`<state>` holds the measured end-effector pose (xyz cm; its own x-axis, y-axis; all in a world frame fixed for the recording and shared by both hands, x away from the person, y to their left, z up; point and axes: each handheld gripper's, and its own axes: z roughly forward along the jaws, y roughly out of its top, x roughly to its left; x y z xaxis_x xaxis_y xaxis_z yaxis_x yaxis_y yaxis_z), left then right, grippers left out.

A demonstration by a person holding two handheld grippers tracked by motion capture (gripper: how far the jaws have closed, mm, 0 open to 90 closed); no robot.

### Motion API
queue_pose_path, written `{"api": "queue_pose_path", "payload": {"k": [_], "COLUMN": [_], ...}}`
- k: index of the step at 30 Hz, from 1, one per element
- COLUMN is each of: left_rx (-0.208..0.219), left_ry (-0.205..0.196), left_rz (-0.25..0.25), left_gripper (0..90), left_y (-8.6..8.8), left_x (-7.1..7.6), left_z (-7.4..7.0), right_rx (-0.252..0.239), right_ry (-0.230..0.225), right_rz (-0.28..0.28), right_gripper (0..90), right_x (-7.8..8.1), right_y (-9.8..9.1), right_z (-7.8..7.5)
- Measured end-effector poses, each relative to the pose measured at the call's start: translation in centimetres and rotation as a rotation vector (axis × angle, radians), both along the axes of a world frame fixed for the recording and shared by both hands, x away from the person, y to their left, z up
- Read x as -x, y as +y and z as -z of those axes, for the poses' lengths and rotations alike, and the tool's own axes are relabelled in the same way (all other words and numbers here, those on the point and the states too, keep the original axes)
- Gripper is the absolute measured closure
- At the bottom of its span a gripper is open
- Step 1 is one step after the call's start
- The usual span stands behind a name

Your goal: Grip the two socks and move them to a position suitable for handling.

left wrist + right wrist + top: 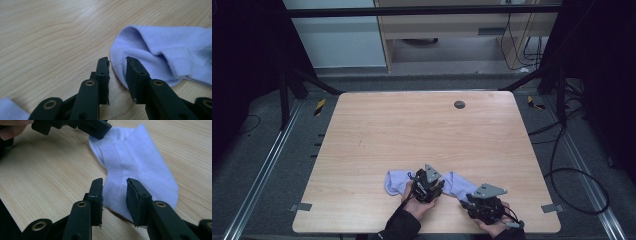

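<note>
My two grippers, left [117, 61] and right [114, 183], are both a little open and hold nothing, so I should pinch the pale sock's [457, 183] near edge on the table [412, 130] gently.

The tabletop [412, 130] lies bare beyond the two pale socks [394, 181] at its near edge, offering open passage.

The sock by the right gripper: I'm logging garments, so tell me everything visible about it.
The sock is pale lavender-white knit fabric with a ribbed cuff band folded across it. It lies flat and limp on the wooden table near the front edge. The right gripper has its open jaws astride the cuff end; the left gripper is open at the other end.
</note>
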<state>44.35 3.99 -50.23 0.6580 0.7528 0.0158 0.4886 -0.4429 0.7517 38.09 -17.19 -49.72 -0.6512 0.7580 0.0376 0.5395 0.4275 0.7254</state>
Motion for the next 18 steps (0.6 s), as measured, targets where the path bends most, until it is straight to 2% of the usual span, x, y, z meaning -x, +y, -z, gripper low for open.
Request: {"api": "queue_pose_path", "payload": {"k": [5,10,14,17,18], "left_rx": [0.010,0.019,0.025,0.030,0.032], "left_ry": [0.009,0.017,0.022,0.022,0.022], "left_rz": [0.000,0.003,0.003,0.003,0.004], "left_gripper": [78.3,86.2,87.7,88.1,88.1], "left_y": [-0.10,-0.20,-0.17,-0.11,-0.09], "left_x": [0.03,0.09,0.05,0.02,0.02], "left_z": [0.02,0.06,0.06,0.08,0.09], "right_rx": [0.000,-0.005,0.003,-0.018,-0.042], "right_ry": [0.017,0.051,0.058,0.060,0.047], "right_rz": [-0.009,-0.019,-0.019,-0.018,-0.019], "right_gripper": [71.6,82.8,86.7,87.3,87.3], "right_x": [-0.06,-0.19,-0.23,-0.24,-0.21], "right_y": [0.08,0.22,0.35,0.18,-0.05], "right_z": [0.13,0.05,-0.12,-0.27,-0.55]}}
